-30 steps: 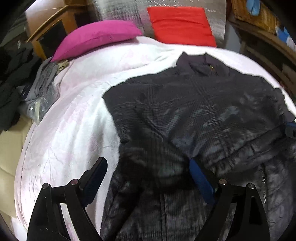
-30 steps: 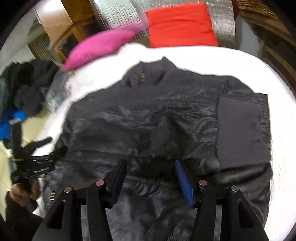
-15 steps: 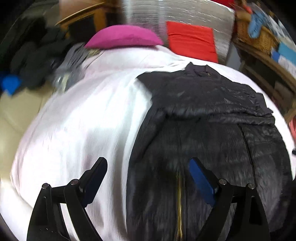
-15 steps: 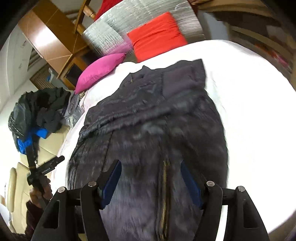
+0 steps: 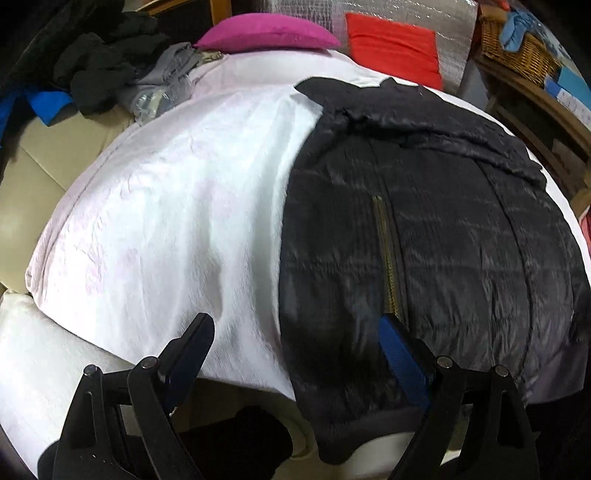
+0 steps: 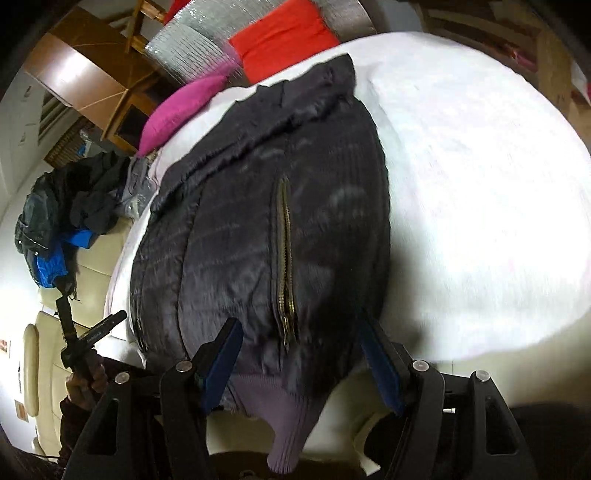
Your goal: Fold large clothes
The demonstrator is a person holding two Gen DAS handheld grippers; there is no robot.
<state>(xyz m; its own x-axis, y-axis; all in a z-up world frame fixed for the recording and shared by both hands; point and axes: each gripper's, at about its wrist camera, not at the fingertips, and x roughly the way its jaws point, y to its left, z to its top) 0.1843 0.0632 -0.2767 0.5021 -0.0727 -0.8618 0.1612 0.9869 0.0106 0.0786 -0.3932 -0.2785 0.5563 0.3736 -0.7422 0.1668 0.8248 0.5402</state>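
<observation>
Left wrist view: dark quilted jacket [image 5: 424,236] lies flat on the white bed cover [image 5: 166,206], right of centre, hem toward the camera, collar far. Brass zipper [image 5: 386,258] runs up the front. Upper part looks layered, with a ragged fabric edge across the chest, so the sleeves are probably already folded in; hard to be sure through the blur. Ribbed hem hangs slightly over the near bed edge.

Left gripper [image 5: 295,339] hovers above the jacket's near left edge, jaws spread wide, nothing between the pads. Right wrist view: right gripper [image 6: 299,350] sits over the hem by the zipper's lower end, jaws released and apart, straddling the cloth without pinching it. Ribbed waistband [image 6: 284,417] droops just below.

Judged progress: partway. Width seems narrowed; the lengthwise fold, hem up toward collar, looks like what remains, then squaring up.

Surroundings: magenta pillow [image 5: 266,31] and red cushion [image 5: 395,50] at the head of the bed, well apart from the jacket. Heap of dark clothes [image 5: 99,74] with grey garments on the left side. Wicker basket [image 5: 517,55] far right. Nothing lies on the jacket's fold path. The puffy fill may spring back.
</observation>
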